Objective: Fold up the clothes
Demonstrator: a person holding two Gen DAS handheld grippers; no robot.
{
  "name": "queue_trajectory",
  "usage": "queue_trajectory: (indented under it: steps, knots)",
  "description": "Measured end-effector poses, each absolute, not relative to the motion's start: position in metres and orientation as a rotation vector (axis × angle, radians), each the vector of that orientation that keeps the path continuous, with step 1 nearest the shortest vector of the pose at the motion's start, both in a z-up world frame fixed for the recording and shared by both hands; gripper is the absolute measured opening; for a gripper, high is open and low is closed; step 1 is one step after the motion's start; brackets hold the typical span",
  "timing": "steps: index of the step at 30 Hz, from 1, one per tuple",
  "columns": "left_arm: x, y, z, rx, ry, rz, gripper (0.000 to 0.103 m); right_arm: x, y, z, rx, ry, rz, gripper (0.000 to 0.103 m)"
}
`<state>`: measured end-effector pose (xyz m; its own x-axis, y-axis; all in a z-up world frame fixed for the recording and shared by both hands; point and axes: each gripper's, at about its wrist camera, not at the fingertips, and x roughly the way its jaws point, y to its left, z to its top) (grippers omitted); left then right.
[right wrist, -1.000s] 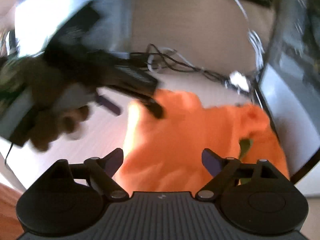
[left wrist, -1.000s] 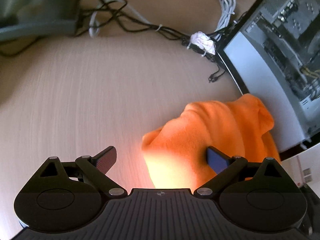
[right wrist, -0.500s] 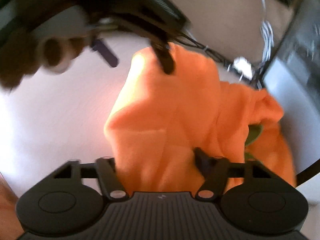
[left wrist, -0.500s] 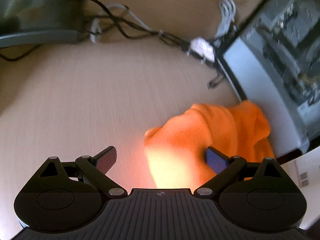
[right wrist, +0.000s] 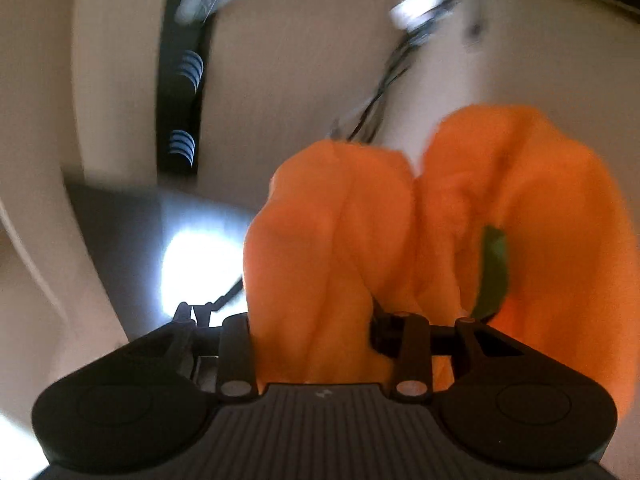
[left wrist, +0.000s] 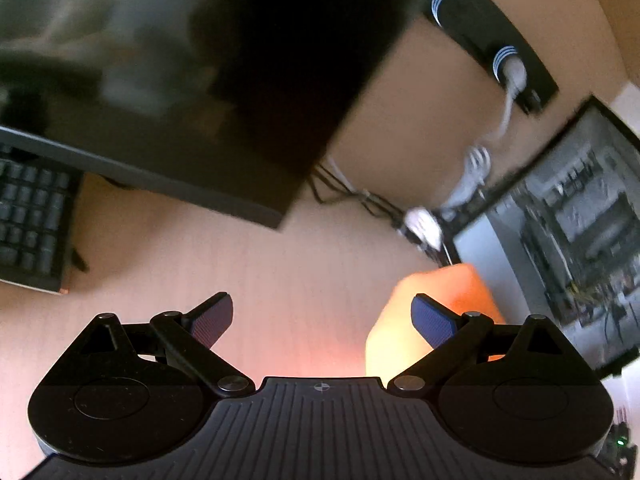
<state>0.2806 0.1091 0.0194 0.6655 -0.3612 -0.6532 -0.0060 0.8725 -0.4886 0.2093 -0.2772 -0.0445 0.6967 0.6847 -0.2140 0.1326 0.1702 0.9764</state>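
An orange fleece garment (right wrist: 460, 216) with a green label (right wrist: 494, 268) hangs bunched in front of my right gripper (right wrist: 312, 320), which is shut on its cloth; the fingertips are buried in the fabric. In the left wrist view only a corner of the orange garment (left wrist: 436, 300) shows, behind the right finger (left wrist: 434, 320). My left gripper (left wrist: 322, 318) is open and empty above the pale wooden desk (left wrist: 200, 280). Both views are blurred.
A dark monitor (left wrist: 180, 80) and a black keyboard (left wrist: 32, 224) stand at the left. An open computer case (left wrist: 560, 240) stands at the right, with cables (left wrist: 360, 196) and a black power strip (left wrist: 492, 36) behind.
My right gripper has closed on the orange garment and lifted it off the desk. My left gripper has stayed open and pulled up and back, so less of the garment shows in its view.
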Motion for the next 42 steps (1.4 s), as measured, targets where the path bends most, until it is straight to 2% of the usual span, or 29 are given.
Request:
queue_trajectory:
  steps: [4, 7, 16, 23, 29, 34, 38, 40, 42]
  knots:
    - [0.288, 0.078, 0.006, -0.452, 0.896, -0.270, 0.099, 0.177, -0.329, -0.087, 1.671, 0.634, 0.188, 0.037]
    - [0.293, 0.051, 0.003, -0.409, 0.934, -0.333, 0.099, 0.158, -0.347, -0.094, 1.609, 0.642, 0.016, 0.037]
    - [0.304, -0.033, 0.001, -0.249, 0.943, -0.510, 0.099, 0.176, -0.297, -0.040, 0.800, 0.811, 0.043, 0.044]
    - [0.329, -0.066, -0.028, -0.125, 0.954, -0.477, 0.103, 0.176, -0.242, -0.002, 0.385, 0.819, 0.270, 0.049]
    - [0.338, -0.059, -0.040, -0.098, 0.974, -0.520, 0.103, 0.169, -0.254, 0.062, 0.270, 0.617, 0.252, 0.055]
    - [0.318, -0.039, -0.028, -0.054, 0.948, -0.533, 0.103, 0.216, -0.261, 0.076, 0.239, 0.462, 0.166, 0.055]
    - [0.290, -0.010, -0.017, -0.046, 0.936, -0.529, 0.103, 0.267, -0.260, 0.043, 0.198, 0.596, 0.076, 0.055]
    - [0.276, 0.001, -0.017, -0.046, 0.953, -0.562, 0.103, 0.275, -0.259, 0.019, 0.160, 0.660, 0.008, 0.055]
    - [0.265, 0.006, -0.021, -0.015, 0.974, -0.581, 0.103, 0.264, -0.266, 0.021, 0.205, 0.660, 0.004, 0.056]
